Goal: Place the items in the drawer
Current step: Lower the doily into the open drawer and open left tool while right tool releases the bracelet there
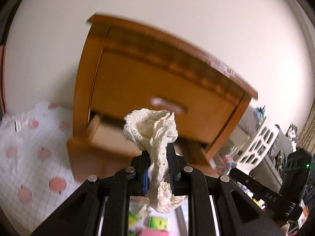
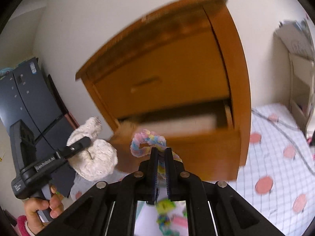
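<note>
Smooth orange wood cabinet (image 1: pixel 153 82); cream lace cloth (image 1: pixel 155 133); fuzzy pastel scrunchie (image 2: pixel 146 144)

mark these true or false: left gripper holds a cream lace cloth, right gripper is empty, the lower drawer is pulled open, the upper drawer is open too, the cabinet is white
1. The left gripper holds a cream lace cloth. True.
2. The right gripper is empty. False: it is shut on a pastel fuzzy scrunchie.
3. The lower drawer is pulled open. True.
4. The upper drawer is open too. False: its front sits flush with the frame.
5. The cabinet is white. False: it is orange-brown wood; the wall behind it is white.
</note>
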